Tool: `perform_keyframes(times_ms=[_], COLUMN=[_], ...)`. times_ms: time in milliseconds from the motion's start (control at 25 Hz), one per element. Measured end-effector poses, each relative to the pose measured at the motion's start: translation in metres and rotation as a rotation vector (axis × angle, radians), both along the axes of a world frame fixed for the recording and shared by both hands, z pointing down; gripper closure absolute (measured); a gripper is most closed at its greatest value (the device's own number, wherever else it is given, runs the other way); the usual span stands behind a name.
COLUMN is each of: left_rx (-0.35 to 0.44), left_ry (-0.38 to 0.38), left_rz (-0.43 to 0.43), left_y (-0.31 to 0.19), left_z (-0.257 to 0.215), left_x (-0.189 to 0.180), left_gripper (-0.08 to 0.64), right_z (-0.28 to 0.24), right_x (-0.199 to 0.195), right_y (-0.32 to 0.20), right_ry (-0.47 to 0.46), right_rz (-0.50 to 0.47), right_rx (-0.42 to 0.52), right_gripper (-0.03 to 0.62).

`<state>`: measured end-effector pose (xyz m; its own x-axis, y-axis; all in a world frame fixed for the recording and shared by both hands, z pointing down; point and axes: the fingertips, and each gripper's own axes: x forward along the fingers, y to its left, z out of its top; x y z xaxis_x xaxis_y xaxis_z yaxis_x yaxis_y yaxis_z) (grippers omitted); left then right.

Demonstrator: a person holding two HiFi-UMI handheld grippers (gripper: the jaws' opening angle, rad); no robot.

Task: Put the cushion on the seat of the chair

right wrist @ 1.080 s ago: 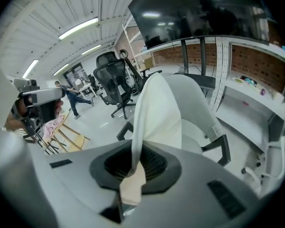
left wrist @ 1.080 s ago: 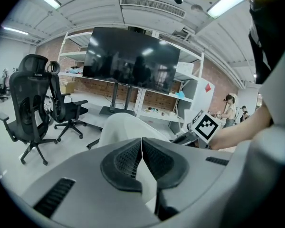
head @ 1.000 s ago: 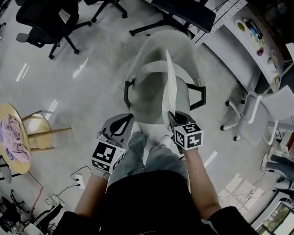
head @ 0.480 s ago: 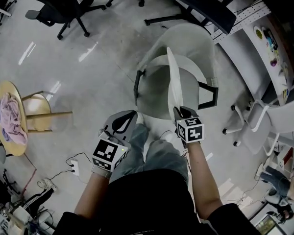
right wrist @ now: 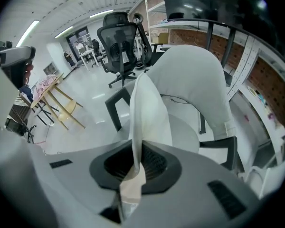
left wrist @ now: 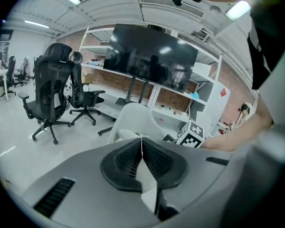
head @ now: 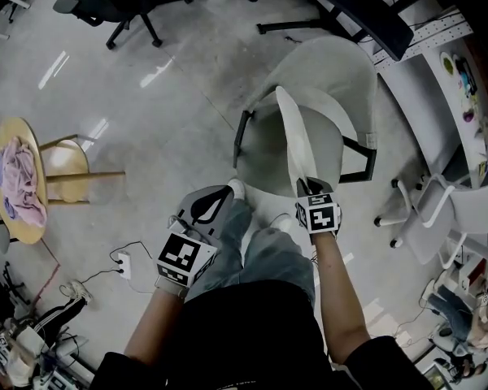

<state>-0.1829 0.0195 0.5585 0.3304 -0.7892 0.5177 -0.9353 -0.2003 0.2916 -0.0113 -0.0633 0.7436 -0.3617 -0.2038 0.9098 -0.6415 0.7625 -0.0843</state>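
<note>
Over the grey floor (head: 146,136), the right gripper (right wrist: 135,161) clamps its fingers (right wrist: 154,164) on the cushion (head: 297,136); the left gripper (left wrist: 141,151) is closed.

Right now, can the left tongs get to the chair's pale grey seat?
Probably yes. The left tongs, shut, hover just short of the bare near-left part of the seat. The flat white cushion, pinched on edge in the right tongs, stands further right; the black armrest only flanks the path.

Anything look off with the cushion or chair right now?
The flat white cushion stands on edge over the seat of the pale grey shell chair, not lying flat. It is pinched at its near end by the right gripper alone. The left gripper is shut on nothing. Nothing looks spilled or damaged.
</note>
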Motion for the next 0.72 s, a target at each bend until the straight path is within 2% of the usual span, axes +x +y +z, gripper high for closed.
perform_keyframes(times_ms=[160, 480, 640, 720], left_rx=[-0.02, -0.017, -0.052, -0.04], left_ry=[-0.002, -0.002, -0.001, -0.004], left_rz=[-0.002, -0.02, -0.021, -0.027], left_y=[0.003, 0.001, 0.007, 0.007], left_z=[0.003, 0.007, 0.013, 0.013], left_x=[0.001, 0.002, 0.004, 0.002], left_gripper=[0.548, 0.548, 0.548, 0.548], right_z=[0.01, 0.027, 0.039, 0.047], right_x=[0.003, -0.011, -0.017, -0.019], right_y=[-0.001, 0.014, 0.024, 0.027], right_ry=[0.023, 0.11, 0.11, 0.116], right_rz=[-0.013, -0.117, -0.119, -0.119], right_rx=[0.001, 0.01, -0.012, -0.022], right_gripper=[0.552, 0.552, 0.554, 0.554])
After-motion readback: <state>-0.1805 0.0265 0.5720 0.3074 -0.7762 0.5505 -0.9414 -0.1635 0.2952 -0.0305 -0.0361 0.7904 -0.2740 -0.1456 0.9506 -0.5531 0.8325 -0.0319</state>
